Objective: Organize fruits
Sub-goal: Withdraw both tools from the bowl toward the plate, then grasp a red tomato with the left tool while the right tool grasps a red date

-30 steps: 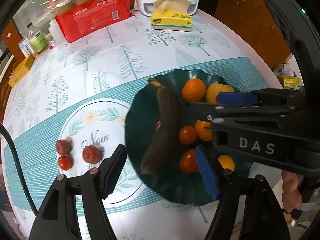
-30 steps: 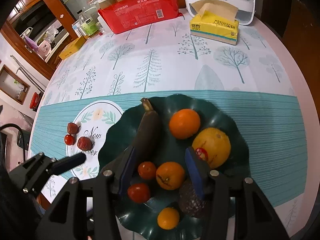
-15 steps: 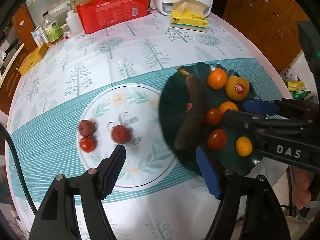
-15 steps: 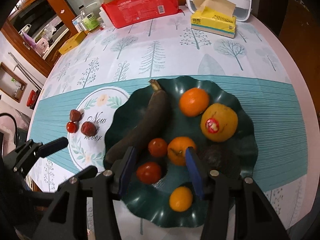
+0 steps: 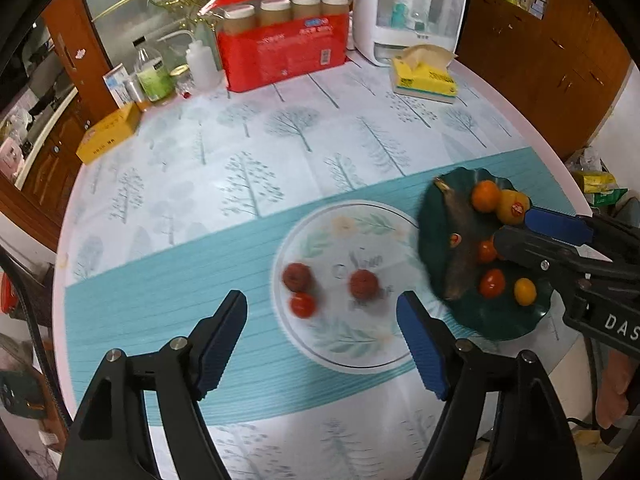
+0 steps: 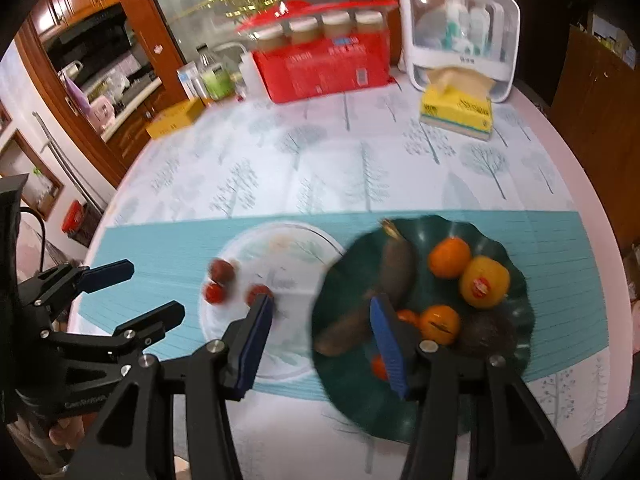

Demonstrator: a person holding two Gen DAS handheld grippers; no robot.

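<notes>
A dark green plate (image 5: pixel 436 204) (image 6: pixel 516 280) holds a blackened banana (image 5: pixel 460 240) (image 6: pixel 396 268), oranges (image 6: pixel 449 257), a yellow fruit (image 6: pixel 484 282), small tomatoes (image 5: pixel 492 283) and a dark fruit (image 6: pixel 484 330). Three small red fruits lie on the tablecloth's round print: two dark red (image 5: pixel 297 277) (image 5: pixel 364 284) and a cherry tomato (image 5: pixel 303 305). My left gripper (image 5: pixel 322 320) is open and empty, above and just in front of them. My right gripper (image 6: pixel 322 314) is open and empty over the plate's left edge.
At the table's back stand a red drinks pack (image 5: pixel 280 46), a white cabinet box (image 5: pixel 408 12), a yellow tissue box (image 5: pixel 424 76), bottles (image 5: pixel 154 74) and a yellow carton (image 5: pixel 108 134). The table's round edge runs close on the right.
Both grippers have pulled back and up from the plate. The left one has swung left, so the three loose red fruits now sit between its fingers' line of sight.
</notes>
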